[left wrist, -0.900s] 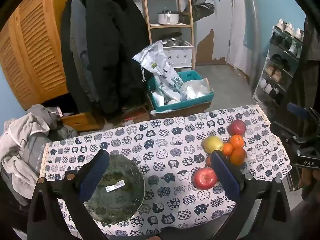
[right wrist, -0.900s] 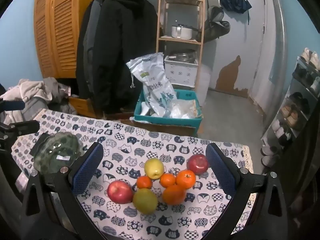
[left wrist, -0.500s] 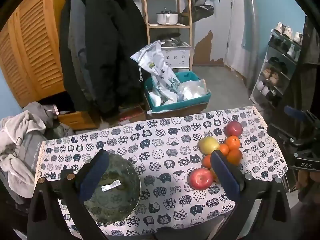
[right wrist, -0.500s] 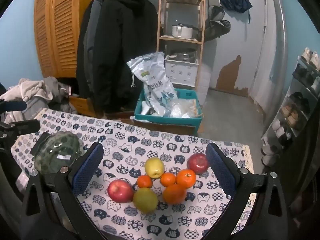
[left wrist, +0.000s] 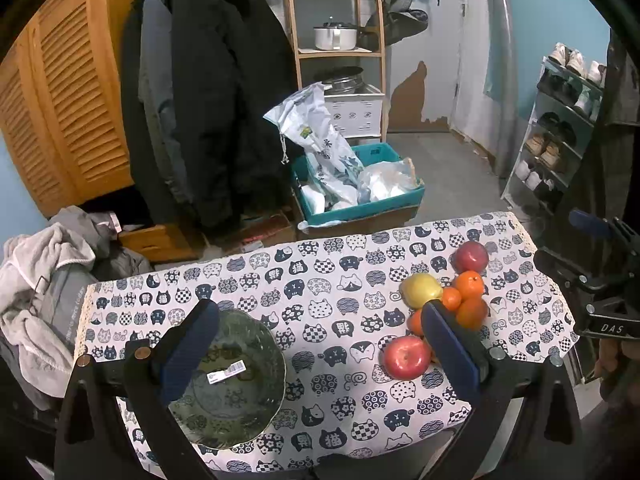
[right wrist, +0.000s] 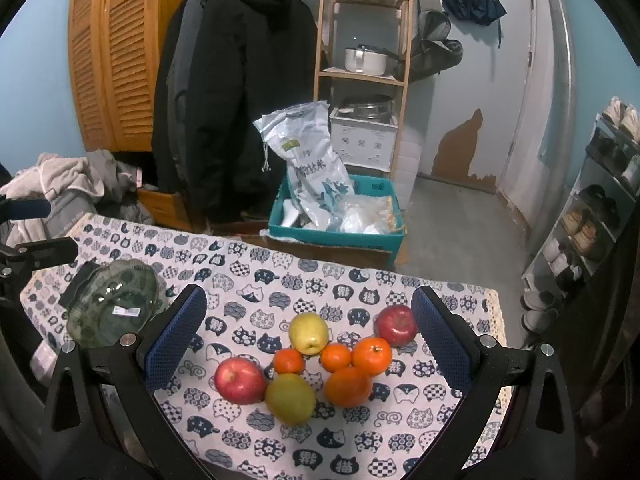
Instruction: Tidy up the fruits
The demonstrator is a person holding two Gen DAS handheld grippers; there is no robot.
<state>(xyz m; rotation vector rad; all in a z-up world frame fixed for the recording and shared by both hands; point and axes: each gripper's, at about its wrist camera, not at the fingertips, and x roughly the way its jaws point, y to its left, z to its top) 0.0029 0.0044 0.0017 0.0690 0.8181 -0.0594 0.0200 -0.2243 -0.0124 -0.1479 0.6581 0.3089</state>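
The left gripper (left wrist: 316,350) is hanging above the table (left wrist: 320,272) with its jaws spread wide and nothing between the pads; its left finger is overlapping the green bowl (left wrist: 236,392), and its right finger is covering part of the fruit pile. The bowl is sitting empty on the cat-print cloth (right wrist: 256,292) at the left end of the table, a white sticker lying inside it. The right gripper (right wrist: 310,334) is also standing fully open and gripping nothing, its two blue pads framing the fruit from either side without touching any piece. The fruit is lying bunched at the right end of the table, well apart from the bowl: a red apple (right wrist: 239,380) nearest the bowl side, a yellow apple (right wrist: 290,398) touching it in front, another yellow apple (right wrist: 309,333) behind, a second red apple (right wrist: 396,325) at the far right, and four oranges (right wrist: 347,386) crowding together between them. Beyond the table a teal crate (right wrist: 340,236) is holding bags on the floor, black coats (right wrist: 236,92) are hanging on a rail, and a wooden shelf (right wrist: 360,76) is carrying a white pot.
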